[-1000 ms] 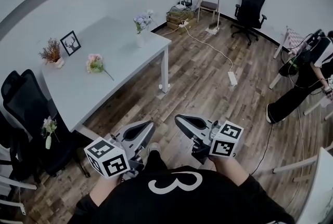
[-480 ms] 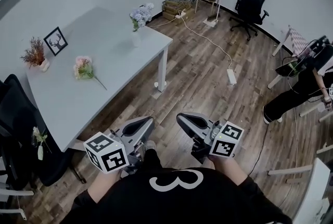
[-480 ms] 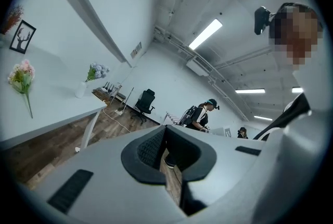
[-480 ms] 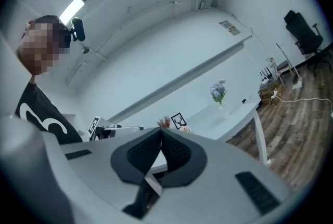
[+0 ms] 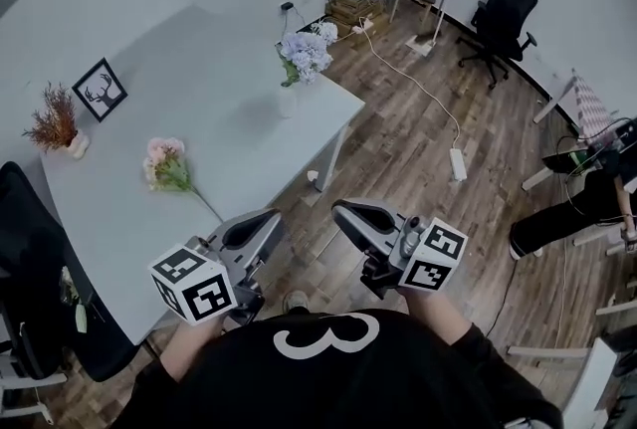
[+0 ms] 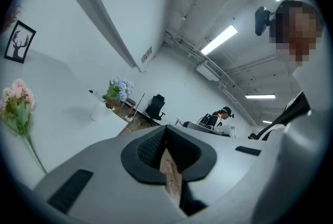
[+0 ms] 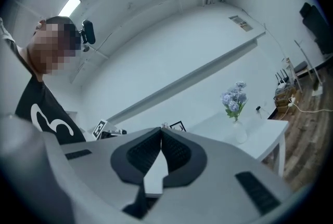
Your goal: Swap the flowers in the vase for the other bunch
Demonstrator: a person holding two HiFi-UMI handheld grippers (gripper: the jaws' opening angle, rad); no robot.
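A white vase [image 5: 287, 102] with pale blue flowers [image 5: 305, 50] stands near the far right corner of the white table [image 5: 199, 208]. A pink bunch [image 5: 165, 164] lies flat on the table's left part, stem toward me. My left gripper [image 5: 261, 223] and right gripper [image 5: 348, 216] are held side by side in front of my body, short of the table's near edge, both shut with nothing in them. The left gripper view shows the pink bunch [image 6: 16, 106] and the vase [image 6: 98, 111] ahead. In the right gripper view the blue flowers [image 7: 234, 98] stand ahead at right.
A framed deer picture [image 5: 100, 89] and a small pot of dried plants [image 5: 55, 118] stand at the table's back left. A black chair [image 5: 30, 248] is at the table's left end. A power strip with cable [image 5: 458, 163] lies on the wood floor. A person [image 5: 587, 203] is at far right.
The table, vase and pink bunch have come nearer and shifted right in the head view. Both grippers stay shut and side by side in front of my body.
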